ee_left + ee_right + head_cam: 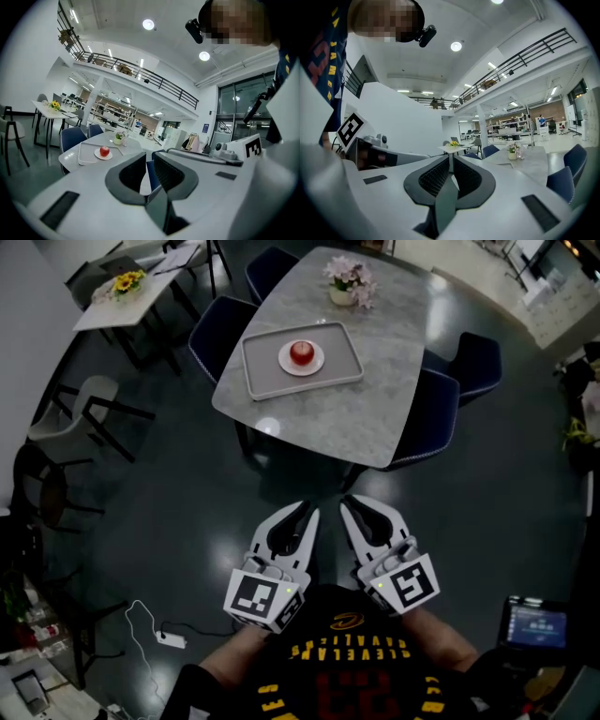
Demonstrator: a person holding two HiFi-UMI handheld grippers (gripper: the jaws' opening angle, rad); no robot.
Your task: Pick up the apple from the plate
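Apple: red, sitting upright on a small white plate, which rests in the middle of a grey tray on the grey marble-patterned table. A pot of pale flowers stands on the same table beyond the tray. Dark blue chairs are drawn up around the table. My left gripper is well short of the table, over the dark floor, and points toward it; its jaws stand a little apart with a narrow gap between them and nothing held in it. My right gripper is just beside the left one, likewise well apart from the table; its jaws are pressed together and hold nothing. Neither tool touches the apple, plate or tray.
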